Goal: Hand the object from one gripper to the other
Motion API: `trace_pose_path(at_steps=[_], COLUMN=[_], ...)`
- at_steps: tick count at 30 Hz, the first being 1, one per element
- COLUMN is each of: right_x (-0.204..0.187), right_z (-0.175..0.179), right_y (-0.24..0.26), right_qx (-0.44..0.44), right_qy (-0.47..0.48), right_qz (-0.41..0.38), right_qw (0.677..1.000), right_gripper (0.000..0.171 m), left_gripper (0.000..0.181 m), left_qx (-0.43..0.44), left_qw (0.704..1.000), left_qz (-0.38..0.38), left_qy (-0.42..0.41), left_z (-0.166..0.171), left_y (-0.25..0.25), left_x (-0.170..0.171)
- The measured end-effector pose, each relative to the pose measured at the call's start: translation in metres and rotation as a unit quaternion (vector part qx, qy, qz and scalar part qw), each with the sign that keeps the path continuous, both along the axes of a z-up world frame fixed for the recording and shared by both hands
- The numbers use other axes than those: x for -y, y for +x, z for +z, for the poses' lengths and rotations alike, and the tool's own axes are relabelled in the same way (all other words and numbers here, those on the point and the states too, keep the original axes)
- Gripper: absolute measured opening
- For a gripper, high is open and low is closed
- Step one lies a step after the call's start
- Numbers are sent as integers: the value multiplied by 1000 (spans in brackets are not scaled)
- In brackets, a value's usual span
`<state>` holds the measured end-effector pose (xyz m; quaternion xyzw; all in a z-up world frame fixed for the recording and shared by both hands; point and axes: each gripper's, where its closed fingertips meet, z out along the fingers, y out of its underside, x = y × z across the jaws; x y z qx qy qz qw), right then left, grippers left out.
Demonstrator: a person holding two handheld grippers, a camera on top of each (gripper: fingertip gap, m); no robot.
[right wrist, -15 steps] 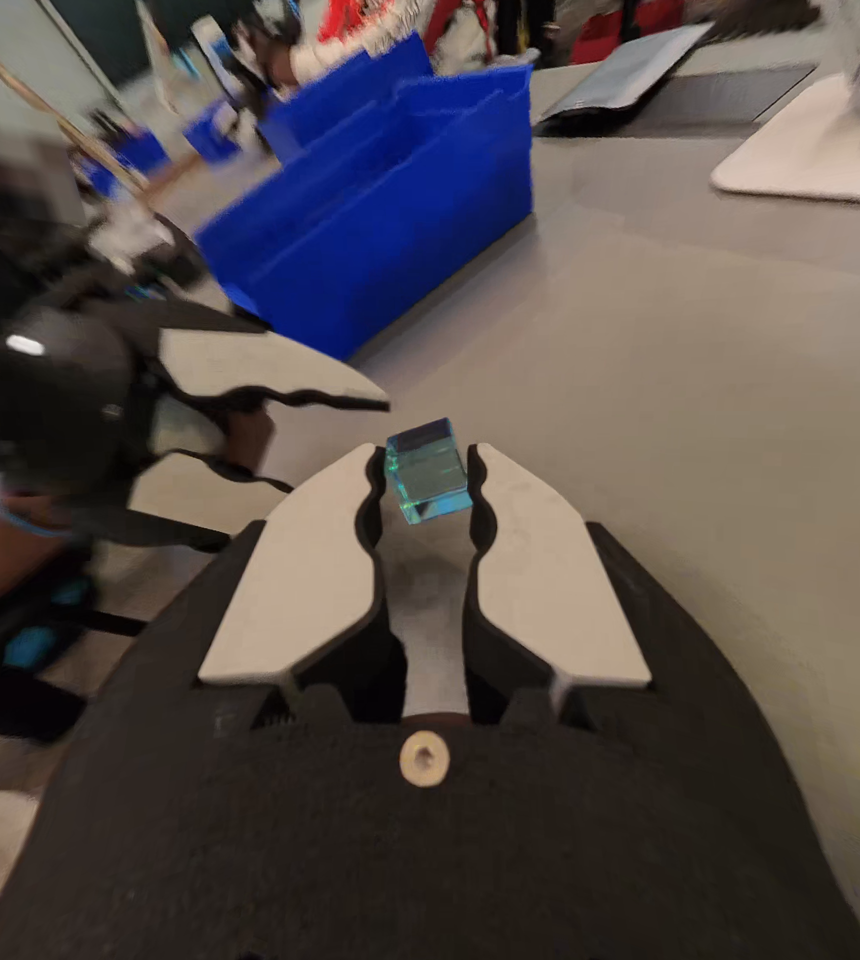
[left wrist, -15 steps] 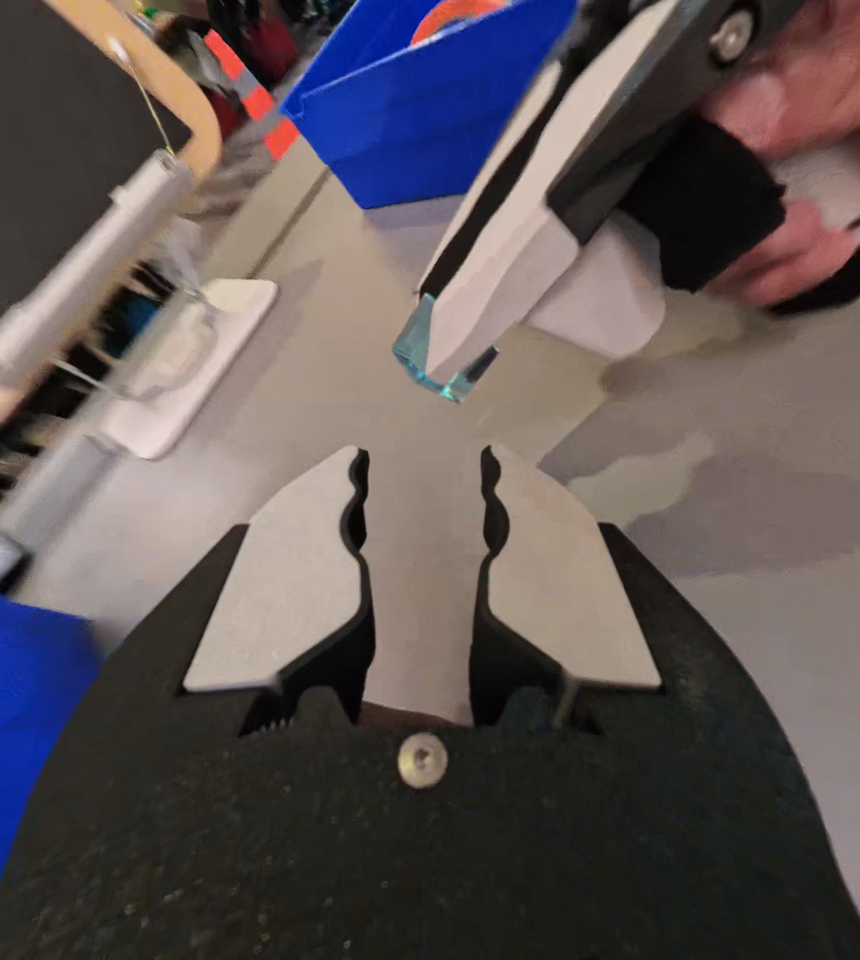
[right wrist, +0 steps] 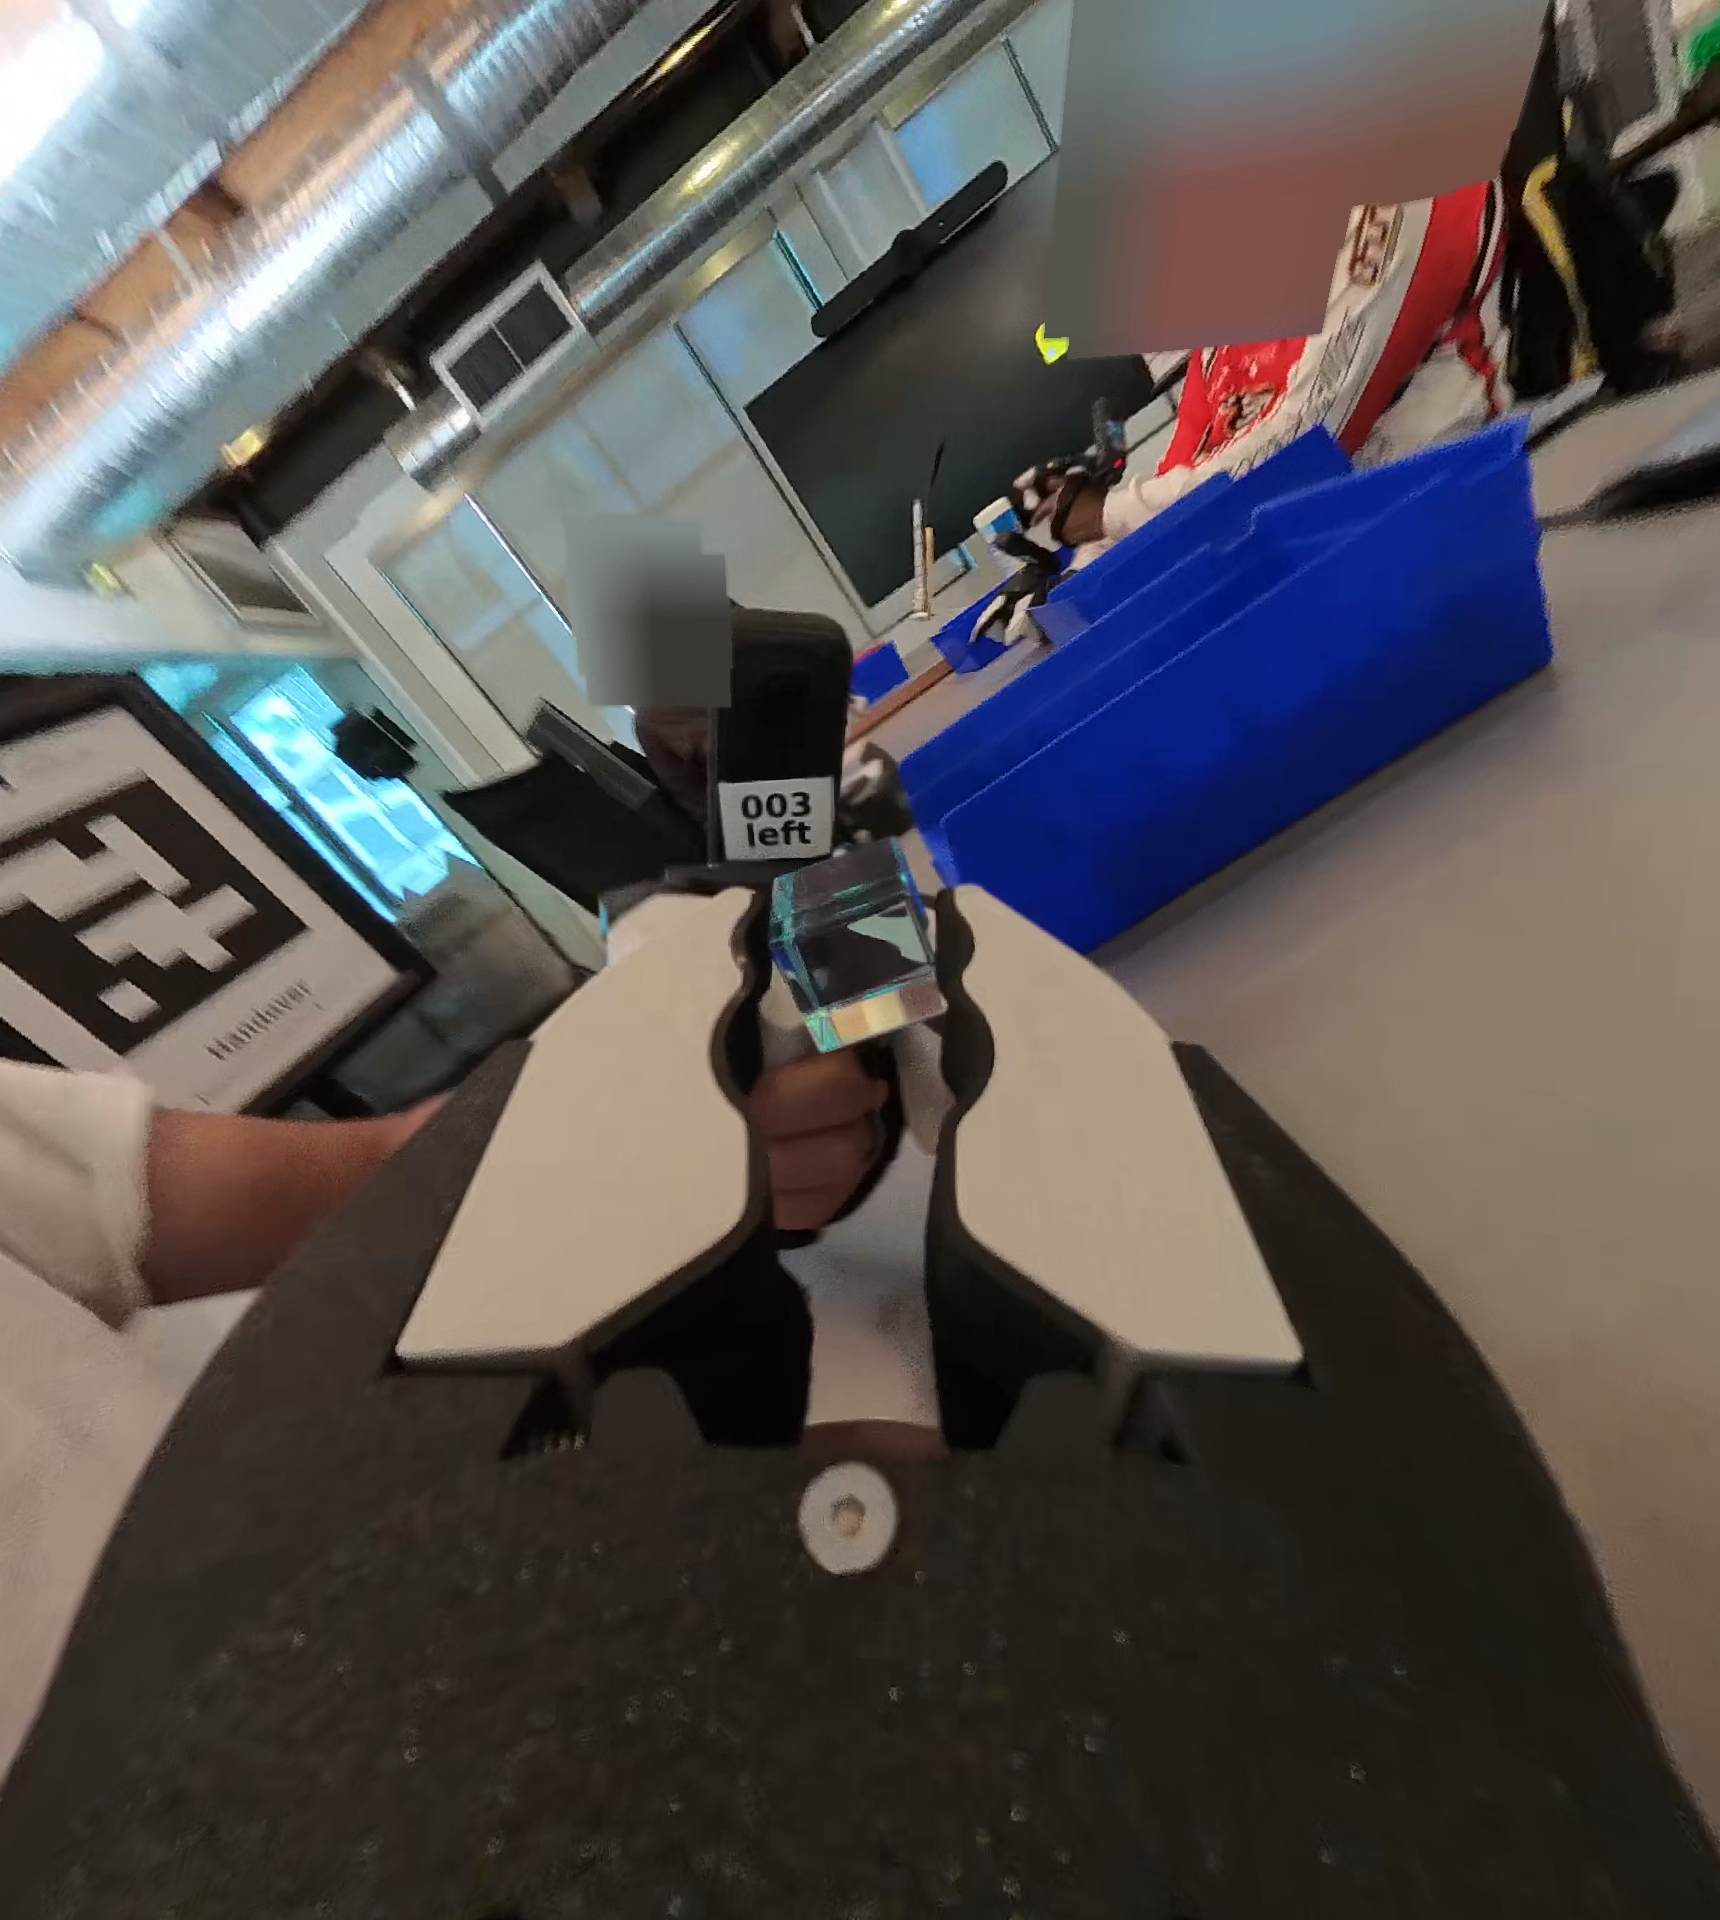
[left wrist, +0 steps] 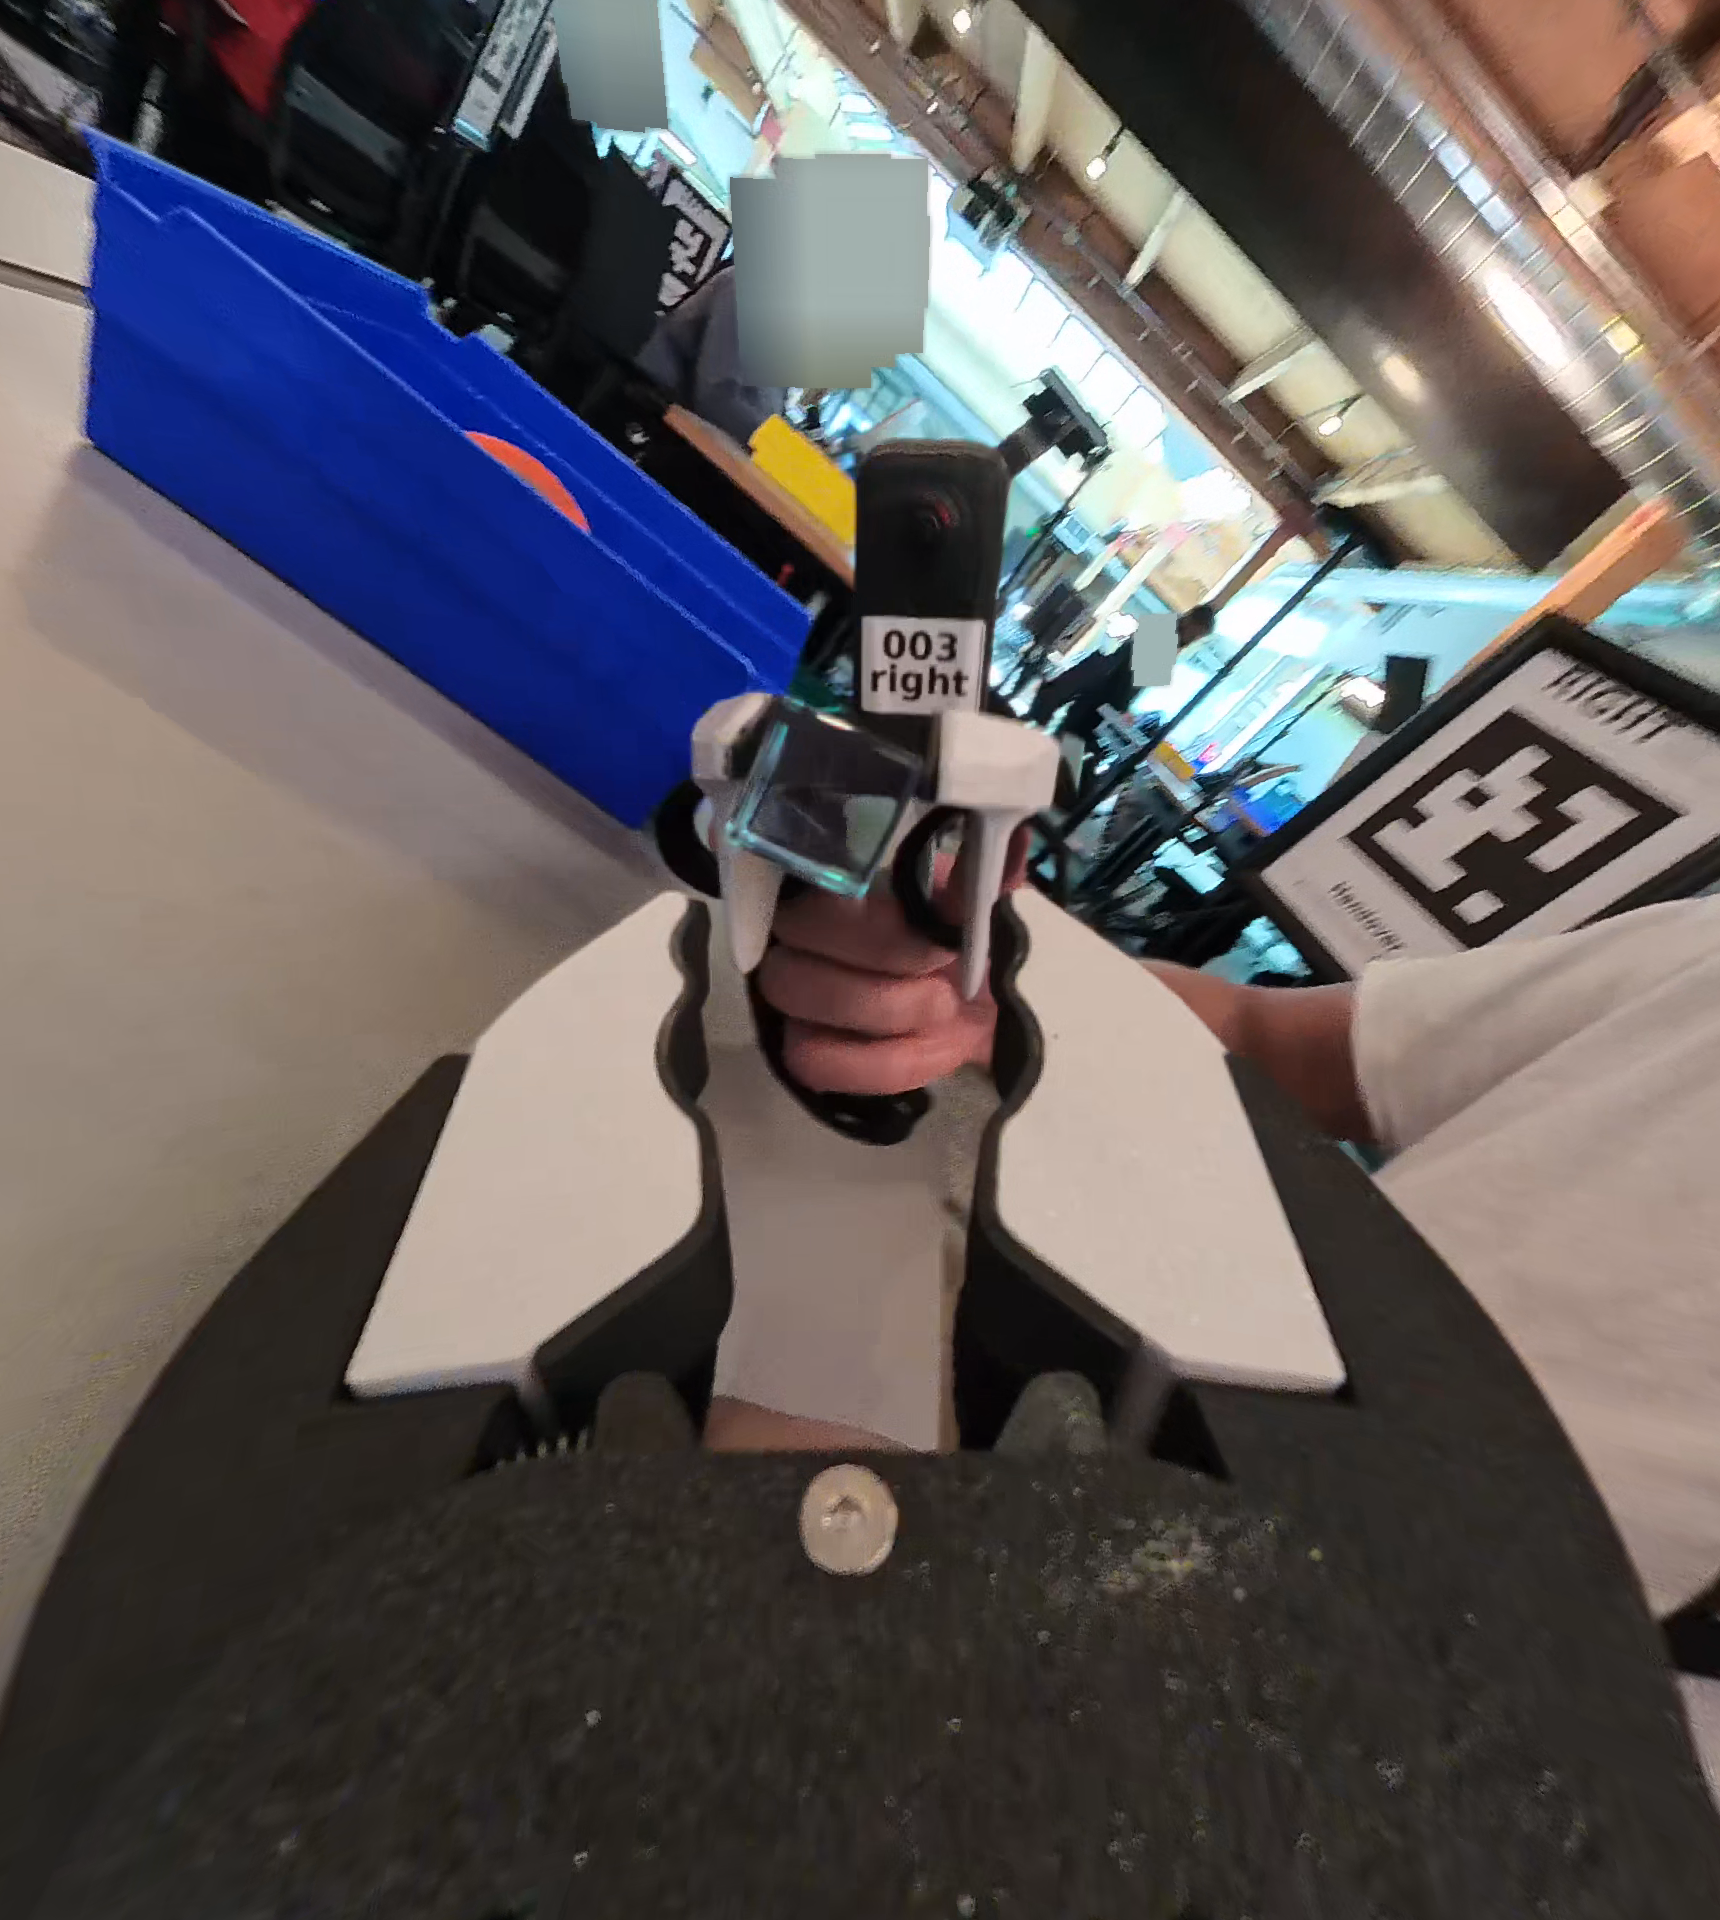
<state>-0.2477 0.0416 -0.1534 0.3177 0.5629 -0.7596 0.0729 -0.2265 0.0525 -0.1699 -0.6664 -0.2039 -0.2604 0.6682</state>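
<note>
The right gripper [right wrist: 851, 961] is seen closed on a clear glass cube [right wrist: 856, 956], which is pinched between its fingertips and held up in the air, well above the grey surface [right wrist: 1562, 1039]. The left gripper [left wrist: 851, 935] is held moderately open and empty, its jaws apart with nothing between them. Half a second ago the grippers were angled across each other low over the surface; now they have been raised and turned to face each other head-on, so that in the left wrist view the cube [left wrist: 820, 821] is presented just beyond the open fingertips, apart from them. From this it is judged that the approach for the handover is nearly made, but no transfer has begun: the cube must yet be brought between the left jaws and clamped before the right grip is released. A slip is to be feared, the glass faces being smooth. Behind the grippers, a blue bin [right wrist: 1251, 748] stands toward the far edge of the surface. A white label with printed writing is carried on each gripper's black camera post [left wrist: 923, 540], and a framed black-and-white marker board [left wrist: 1521, 810], also bearing small print, stands beyond; the writing is not reproduced.
</note>
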Motion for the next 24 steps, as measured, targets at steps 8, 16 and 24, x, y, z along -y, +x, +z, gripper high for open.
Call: trace_pose_path(at_steps=[8,16,24], right_x=[6,10,-8], right_z=[-14,-24,-29], right_y=[9,11,-3], right_qx=[-199,-215,-176], right_qy=[196,235,236], right_qz=[-66,-66,-81], right_qw=[958,946,952], right_gripper=[30,30,42], left_gripper=[48,32,31], left_qx=[72,71,-15], left_qw=[996,997,994], left_qz=[-31,-30,86], left_qy=[37,12,-61], left_z=[9,-4,-17], left_y=[4,-2,-37], left_x=[2,4,16])
